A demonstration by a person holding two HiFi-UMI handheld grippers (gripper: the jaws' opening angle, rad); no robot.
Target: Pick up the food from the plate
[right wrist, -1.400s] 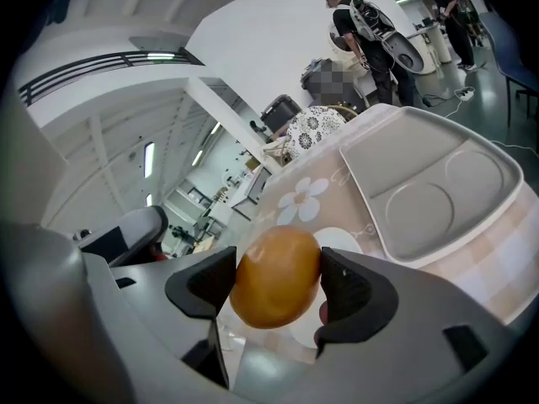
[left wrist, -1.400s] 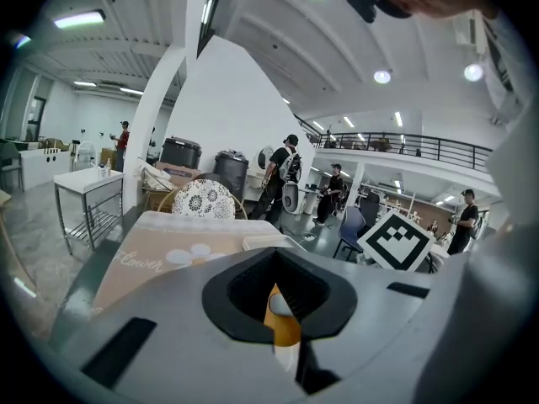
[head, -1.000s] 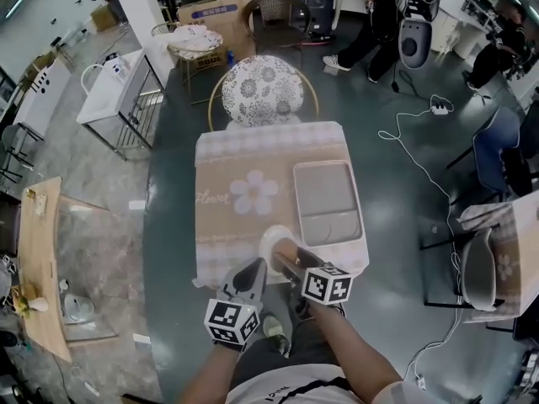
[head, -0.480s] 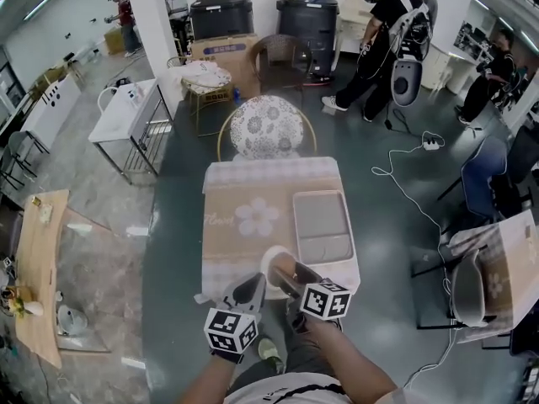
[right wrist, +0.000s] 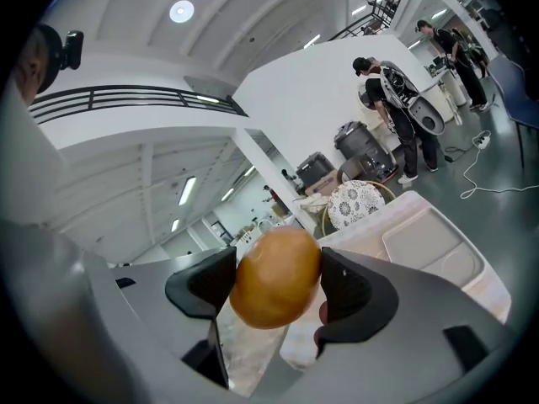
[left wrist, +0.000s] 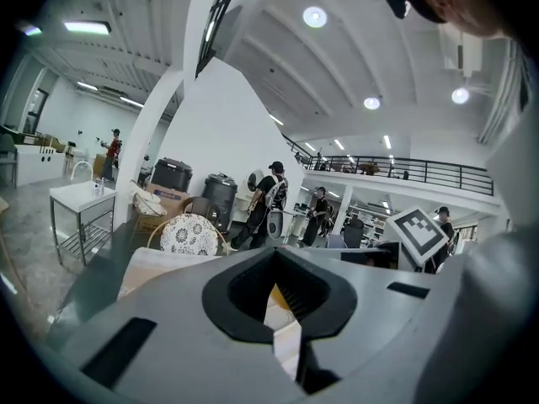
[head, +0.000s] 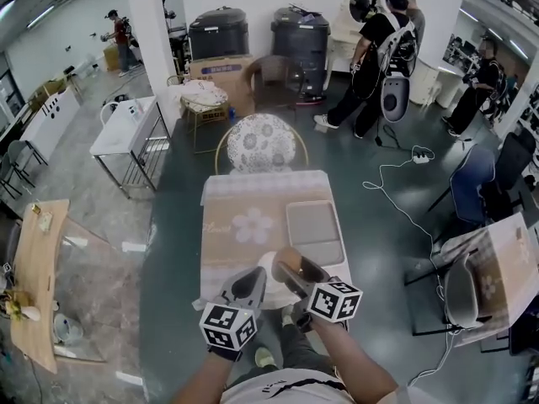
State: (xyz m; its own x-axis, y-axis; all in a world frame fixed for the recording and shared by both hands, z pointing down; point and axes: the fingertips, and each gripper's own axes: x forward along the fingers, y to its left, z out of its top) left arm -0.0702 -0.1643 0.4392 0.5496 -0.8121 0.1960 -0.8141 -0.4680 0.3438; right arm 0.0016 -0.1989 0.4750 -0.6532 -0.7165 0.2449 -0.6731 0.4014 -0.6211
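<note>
A round golden-brown bun (right wrist: pixel 276 276) sits clamped between the dark pads of my right gripper (right wrist: pixel 278 283). In the head view that gripper (head: pixel 285 264) holds the bun (head: pixel 286 257) just above the white plate (head: pixel 264 265) at the table's near edge. The plate is mostly hidden behind both grippers. My left gripper (head: pixel 250 281) hovers beside the plate on its left. In the left gripper view its jaws (left wrist: pixel 279 308) are shut with nothing between them.
The table wears a beige flowered cloth (head: pixel 244 204), and an empty grey compartment tray (head: pixel 314 228) lies on its right half, also seen as a pale tray (right wrist: pixel 425 244). A patterned round chair (head: pixel 261 144) stands behind the table. Several people stand far back.
The head view has tilted up, so the table sits lower and looks smaller. My right gripper keeps the bun and has risen slightly over the plate. The left gripper stays shut beside it.
</note>
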